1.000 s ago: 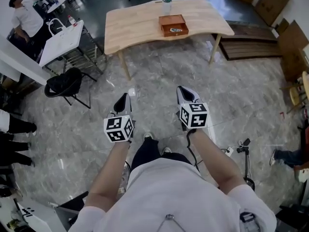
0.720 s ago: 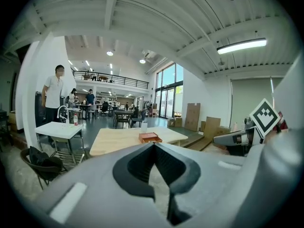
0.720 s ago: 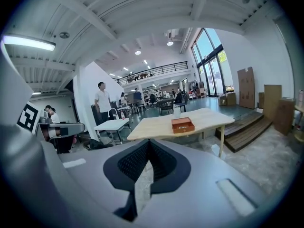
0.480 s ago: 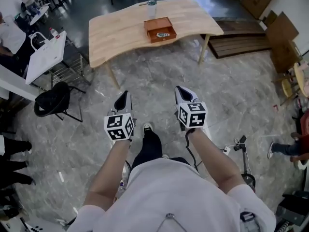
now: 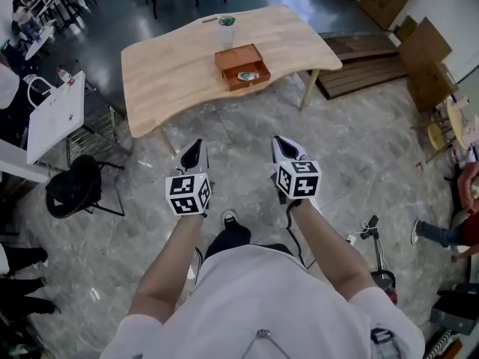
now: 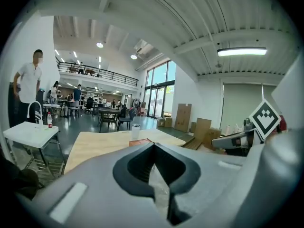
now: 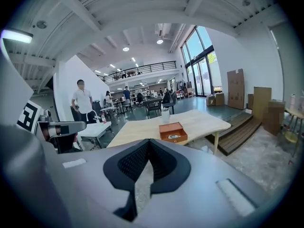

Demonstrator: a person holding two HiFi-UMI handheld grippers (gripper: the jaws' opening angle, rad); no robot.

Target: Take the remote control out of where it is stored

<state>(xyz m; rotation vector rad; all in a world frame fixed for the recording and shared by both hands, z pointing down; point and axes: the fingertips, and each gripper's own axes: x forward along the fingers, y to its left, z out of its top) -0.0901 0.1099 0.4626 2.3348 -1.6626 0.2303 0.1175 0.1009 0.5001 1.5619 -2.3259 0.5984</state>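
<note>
The head view shows a grey stone floor underfoot and a pale wooden surface ahead, well apart from the person. An open orange box sits on the surface; the remote control lies inside it as a small light shape; a lidded cup stands just beyond the box. The left gripper and the right gripper are held out side by side over the floor; both point toward the surface, and neither is near the box.

The head view sees the jaws only from above and behind; each gripper view looks straight at them. In the left gripper view the two tips meet with nothing between them, clenched and empty; the right gripper view shows the same, its tips pressed together on nothing.

The right gripper view looks over its jaws into the box and shows the remote control resting on the bottom; the left gripper view shows only a sliver of the box above its jaws, with the remote control hidden, though the cup stands in plain sight.

The gripper views alone show a person in a white shirt standing at full height, and a balcony high at the back of the hall; the head view alone shows a black chair on the floor beside a white table.
</note>
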